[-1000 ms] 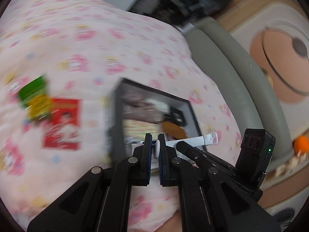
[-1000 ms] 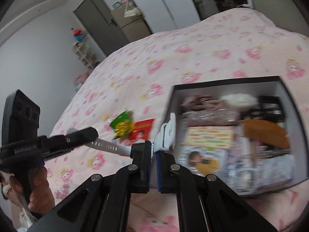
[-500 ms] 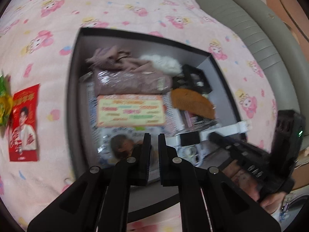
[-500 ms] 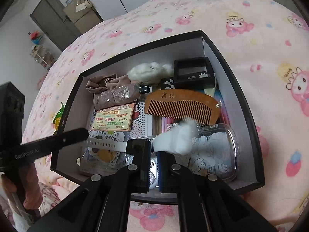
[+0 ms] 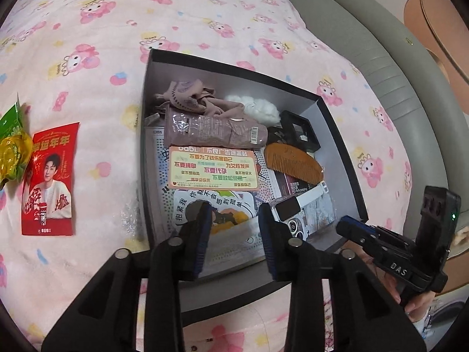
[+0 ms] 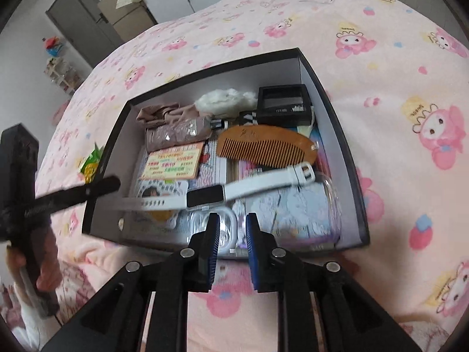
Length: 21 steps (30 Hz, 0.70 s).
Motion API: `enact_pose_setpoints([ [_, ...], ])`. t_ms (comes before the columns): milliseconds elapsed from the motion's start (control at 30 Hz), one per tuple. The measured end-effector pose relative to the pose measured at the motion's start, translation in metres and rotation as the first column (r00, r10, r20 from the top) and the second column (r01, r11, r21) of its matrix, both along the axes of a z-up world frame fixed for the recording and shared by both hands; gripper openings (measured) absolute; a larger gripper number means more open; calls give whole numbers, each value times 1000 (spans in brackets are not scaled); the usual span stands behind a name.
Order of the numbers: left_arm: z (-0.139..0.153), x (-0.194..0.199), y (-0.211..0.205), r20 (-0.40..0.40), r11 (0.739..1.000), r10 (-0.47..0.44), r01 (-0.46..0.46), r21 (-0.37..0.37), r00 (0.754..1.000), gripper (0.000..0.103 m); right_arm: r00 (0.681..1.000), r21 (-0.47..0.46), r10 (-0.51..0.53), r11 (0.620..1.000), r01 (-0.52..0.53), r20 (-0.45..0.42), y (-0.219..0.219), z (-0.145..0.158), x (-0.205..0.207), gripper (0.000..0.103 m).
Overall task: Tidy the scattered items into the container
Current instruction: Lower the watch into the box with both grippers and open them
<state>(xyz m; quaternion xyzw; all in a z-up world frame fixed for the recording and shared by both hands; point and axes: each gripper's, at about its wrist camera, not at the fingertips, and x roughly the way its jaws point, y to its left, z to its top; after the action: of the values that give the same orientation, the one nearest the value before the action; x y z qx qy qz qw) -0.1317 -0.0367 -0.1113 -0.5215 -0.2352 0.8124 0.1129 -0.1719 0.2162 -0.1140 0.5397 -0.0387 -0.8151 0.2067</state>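
Box [image 5: 340, 135] holding one smartwatch [image 6: 205, 196], one comb [image 5: 293, 162] — two tools [image 5: 233, 228] [image 6: 231, 231], jaws just parted, gripping nothing.

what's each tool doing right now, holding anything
left tool: open, just been opening, empty.
right tool: open, just been opening, empty; the watch is over the box.

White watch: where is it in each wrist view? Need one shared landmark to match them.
Left wrist: watch lies in the box, low right of centre, just right of the open left gripper, screen up.
Right wrist: watch stretches across the box's near half, just above the open right gripper, slightly blurred.
Shared landmark: wooden comb, just beyond the watch in both.
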Motion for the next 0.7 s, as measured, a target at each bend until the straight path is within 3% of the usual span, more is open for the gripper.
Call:
enact_pose_setpoints([
  [167,2,-4,10,-24,999,-39,39,29,999,33,993,9,64,998,-64,-95,-18,20,-18,15],
  [233,-2,-13,18,-5,998,-50,50,39,999,33,991,36,100,995,-97,-90,-33,17,-41,15],
  [333,-12,-32,32,47,998,-48,50,-44,998,30,990,74,128,990,-123,-67,-47,3,-65,15],
  [400,-22,-45,43,94,995,-72,79,-68,993,23,990,95,128,988,-122,-59,-50,-7,-73,15],
  [567,-32,-65,70,139,980,-129,148,-132,982,23,991,101,131,987,-129,-15,-47,-29,-75,15],
  [700,-42,-73,79,169,981,-171,183,-59,971,22,994,125,96,988,-90,-45,-38,-26,-72,15],
])
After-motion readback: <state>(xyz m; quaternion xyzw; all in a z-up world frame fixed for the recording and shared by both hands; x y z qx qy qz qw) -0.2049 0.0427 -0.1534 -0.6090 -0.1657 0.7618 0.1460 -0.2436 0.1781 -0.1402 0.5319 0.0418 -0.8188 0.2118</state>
